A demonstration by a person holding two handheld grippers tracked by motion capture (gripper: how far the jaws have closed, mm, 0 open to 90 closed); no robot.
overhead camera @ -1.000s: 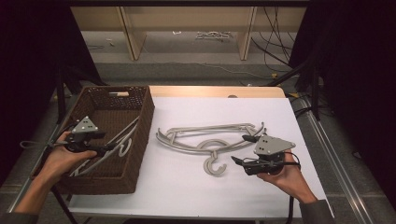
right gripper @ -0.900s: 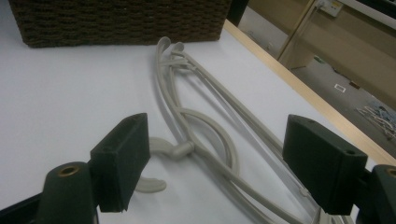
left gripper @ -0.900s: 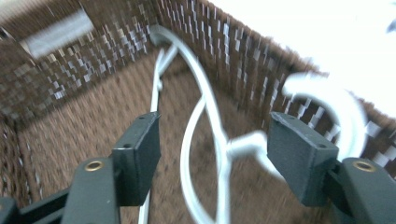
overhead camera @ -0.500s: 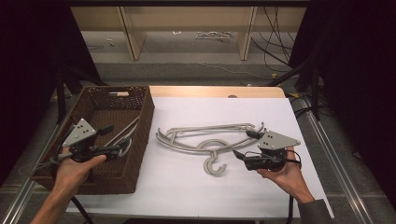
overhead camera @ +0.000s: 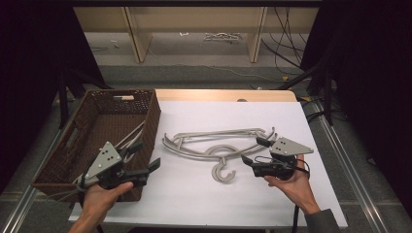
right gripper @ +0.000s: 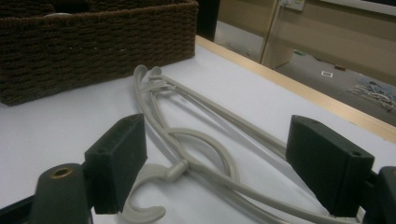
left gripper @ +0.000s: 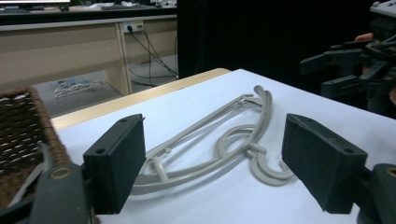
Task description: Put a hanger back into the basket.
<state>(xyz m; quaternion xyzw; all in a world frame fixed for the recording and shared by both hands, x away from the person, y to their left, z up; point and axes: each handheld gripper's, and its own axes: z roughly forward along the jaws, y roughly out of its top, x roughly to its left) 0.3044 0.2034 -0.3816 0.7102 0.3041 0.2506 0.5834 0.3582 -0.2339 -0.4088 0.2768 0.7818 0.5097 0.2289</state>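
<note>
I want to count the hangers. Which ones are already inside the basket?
The hangers leaning against the right wall of the brown basket, near the left gripper. The other hangers lie flat on the white table, by the right gripper.

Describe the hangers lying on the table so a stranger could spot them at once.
Start at the white table and the brown wicker basket at its left edge. Right of the basket, between the left gripper and the right gripper, lie the grey hangers. They lie flat on the sheet, hook toward the person, unlike the hangers in the basket.
</note>
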